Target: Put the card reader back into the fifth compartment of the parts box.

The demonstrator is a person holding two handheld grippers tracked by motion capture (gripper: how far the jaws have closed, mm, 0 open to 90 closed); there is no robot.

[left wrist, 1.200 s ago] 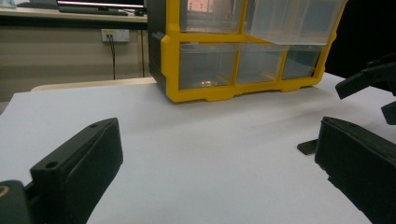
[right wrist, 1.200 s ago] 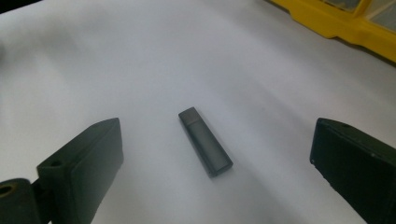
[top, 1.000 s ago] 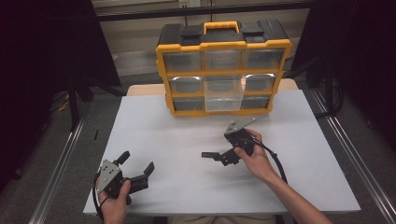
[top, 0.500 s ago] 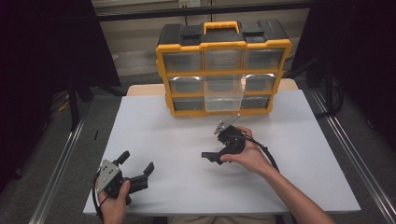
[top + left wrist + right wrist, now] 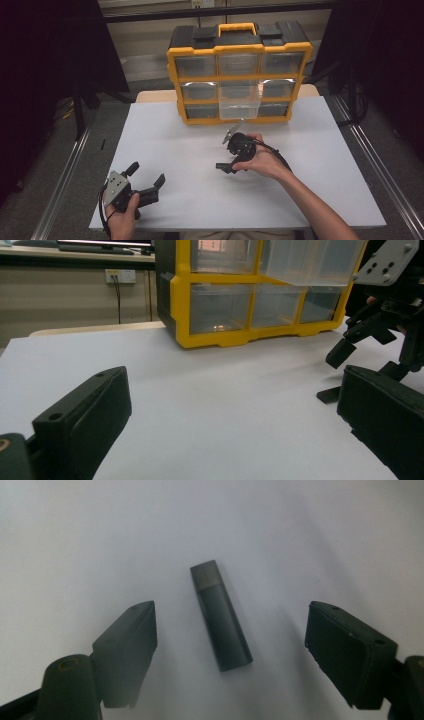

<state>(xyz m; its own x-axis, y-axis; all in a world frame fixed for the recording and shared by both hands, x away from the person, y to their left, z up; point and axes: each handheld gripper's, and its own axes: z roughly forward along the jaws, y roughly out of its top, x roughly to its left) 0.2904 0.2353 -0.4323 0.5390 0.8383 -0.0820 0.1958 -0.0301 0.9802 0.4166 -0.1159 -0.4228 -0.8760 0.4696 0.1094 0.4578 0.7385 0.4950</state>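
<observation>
Unlabelled dark stick (image 5: 220, 615) lies untouched between the closing right tongs (image 5: 231, 647); left tongs (image 5: 225, 425) gape empty.

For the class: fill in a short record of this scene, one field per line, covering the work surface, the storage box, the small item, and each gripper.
surface: white table
storage box: yellow organizer with clear drawers, at the table's far edge; middle drawer pulled out
small item: dark stick, lying flat on the table
right gripper: above the stick, jaws either side, have just been closing, pads not touching it
left gripper: open, nothing between the jaws, near the front left edge
</observation>
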